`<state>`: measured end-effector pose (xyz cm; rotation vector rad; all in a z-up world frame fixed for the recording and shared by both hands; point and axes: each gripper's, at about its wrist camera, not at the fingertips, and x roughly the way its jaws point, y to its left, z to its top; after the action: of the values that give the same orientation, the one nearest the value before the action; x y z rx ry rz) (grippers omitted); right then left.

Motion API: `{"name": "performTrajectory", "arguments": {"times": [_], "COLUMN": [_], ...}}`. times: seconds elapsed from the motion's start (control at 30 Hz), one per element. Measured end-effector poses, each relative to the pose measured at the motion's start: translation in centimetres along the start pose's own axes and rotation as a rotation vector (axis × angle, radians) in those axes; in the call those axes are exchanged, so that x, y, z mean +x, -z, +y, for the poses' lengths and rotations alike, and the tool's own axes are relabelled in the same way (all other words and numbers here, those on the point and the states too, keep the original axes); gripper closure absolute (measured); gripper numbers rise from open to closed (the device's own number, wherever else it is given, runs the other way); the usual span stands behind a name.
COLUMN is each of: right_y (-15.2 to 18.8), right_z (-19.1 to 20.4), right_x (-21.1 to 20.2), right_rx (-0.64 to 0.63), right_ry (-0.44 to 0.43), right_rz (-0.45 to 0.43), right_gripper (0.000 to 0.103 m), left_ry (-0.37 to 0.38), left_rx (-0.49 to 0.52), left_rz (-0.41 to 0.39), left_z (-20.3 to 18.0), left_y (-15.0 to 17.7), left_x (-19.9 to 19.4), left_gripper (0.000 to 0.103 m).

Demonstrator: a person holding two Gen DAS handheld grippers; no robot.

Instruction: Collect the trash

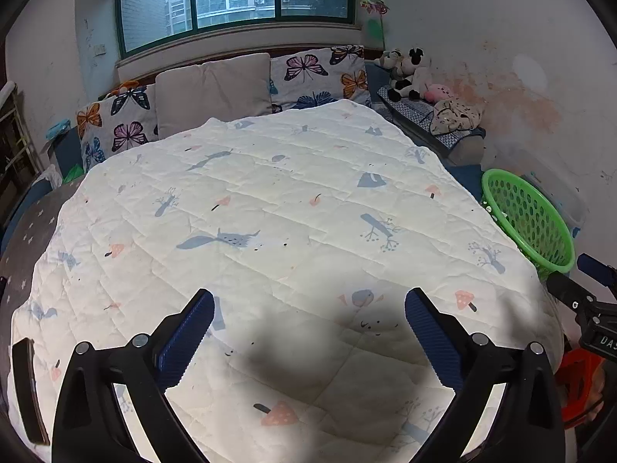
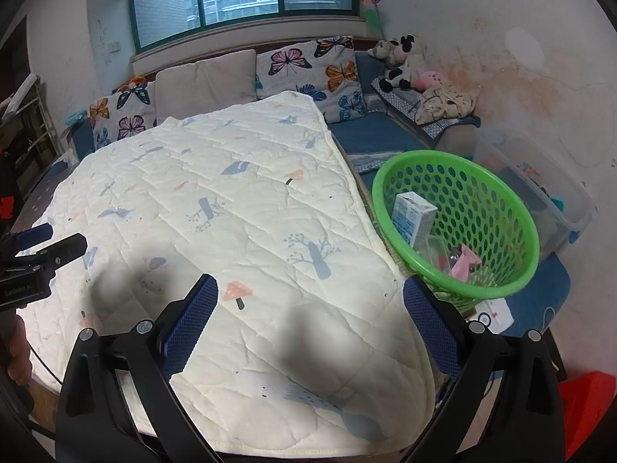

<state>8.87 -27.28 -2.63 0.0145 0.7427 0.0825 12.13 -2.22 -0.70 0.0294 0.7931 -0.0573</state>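
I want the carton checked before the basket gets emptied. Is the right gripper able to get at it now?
Probably yes: the right gripper is open, the green basket has no lid, and the carton stands exposed inside.

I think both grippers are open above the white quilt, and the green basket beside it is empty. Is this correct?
Not quite: the green basket is not empty. The right wrist view shows a small white carton and pink scraps inside it. The rest holds: the left gripper and the right gripper are open above the white quilt.
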Motion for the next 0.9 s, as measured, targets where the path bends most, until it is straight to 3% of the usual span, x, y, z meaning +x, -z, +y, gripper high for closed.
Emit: {"name": "performTrajectory", "arguments": {"times": [0.9], "right_y": [-0.03], "right_z": [0.33], "right_x": [0.25], "right_rx": [-0.001], "right_ry": [-0.005], "right_rz": [0.002], "right_gripper": [0.006], "left_ry": [-0.022], "left_rx": [0.007], "left_rz": [-0.021], "left_z": [-0.21], "left_y": [0.38], "left_x": [-0.87], "left_gripper": [0.007]}}
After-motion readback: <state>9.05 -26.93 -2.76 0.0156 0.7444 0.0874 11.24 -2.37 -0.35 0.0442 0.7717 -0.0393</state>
